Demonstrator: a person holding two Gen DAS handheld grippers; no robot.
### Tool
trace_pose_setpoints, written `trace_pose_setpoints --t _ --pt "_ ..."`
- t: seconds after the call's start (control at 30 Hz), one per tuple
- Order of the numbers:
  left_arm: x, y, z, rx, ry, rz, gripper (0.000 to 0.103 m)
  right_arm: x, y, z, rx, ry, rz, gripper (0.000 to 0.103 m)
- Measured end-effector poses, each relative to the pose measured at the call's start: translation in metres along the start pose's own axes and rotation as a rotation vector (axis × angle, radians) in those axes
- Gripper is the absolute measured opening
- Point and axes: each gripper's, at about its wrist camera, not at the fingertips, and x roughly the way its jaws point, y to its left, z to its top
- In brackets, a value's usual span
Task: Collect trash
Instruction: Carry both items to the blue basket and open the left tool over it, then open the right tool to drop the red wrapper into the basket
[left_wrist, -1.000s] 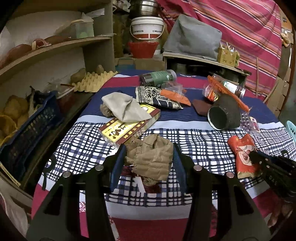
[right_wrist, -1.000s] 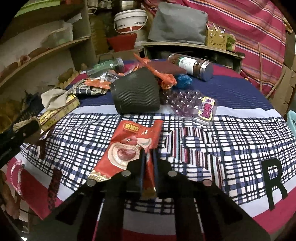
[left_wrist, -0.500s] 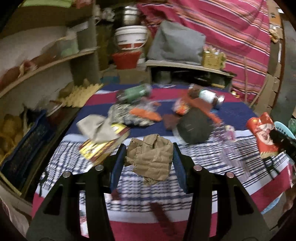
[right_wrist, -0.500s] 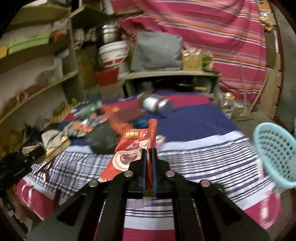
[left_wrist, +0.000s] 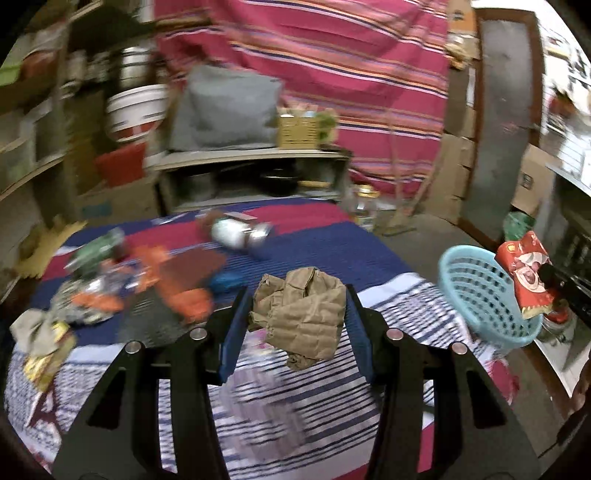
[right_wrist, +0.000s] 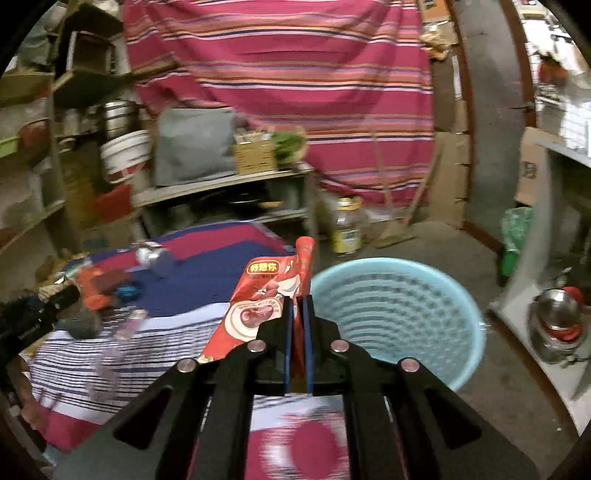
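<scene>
Right wrist view: red snack wrapper (right_wrist: 264, 295) clamped in right gripper (right_wrist: 298, 306) jaws, long axis forward-up, blue basket (right_wrist: 424, 280) just ahead-right, nearer this side. Crumpled brown paper (left_wrist: 301, 314) pinched in left gripper (left_wrist: 295, 306) over desk (left_wrist: 369, 258), basket off right.

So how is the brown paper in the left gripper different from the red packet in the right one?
The crumpled brown paper is plain, dull and bunched into a thick wad; the red snack packet is glossy, printed and nearly flat. The left gripper holds the paper with its fingers set wide apart, while the right gripper pinches the packet's edge almost shut. The paper hangs over the table; the packet is beside the blue basket. Both are lifted trash.
</scene>
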Motion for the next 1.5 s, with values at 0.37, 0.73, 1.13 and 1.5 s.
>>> trace_pose_setpoints --t 0.37,0.73,1.13,1.5 --pt "0.064 -0.131 0.023 0.119 0.039 -0.179 0.049 0.027 -0.089 -0.004 0.086 0.024 -0.124 0.006" --pt "0.115 -0.208 0.025 0.176 0.090 -0.282 0.051 0.052 -0.120 -0.006 0.137 0.039 -0.148 0.006" --pt "0.108 -0.221 0.033 0.191 0.048 -0.288 0.086 0.058 -0.127 -0.008 0.152 0.050 -0.148 0.006" --pt "0.075 -0.171 0.033 0.187 -0.053 -0.116 0.097 0.070 -0.105 -0.011 0.121 0.064 -0.152 0.006"
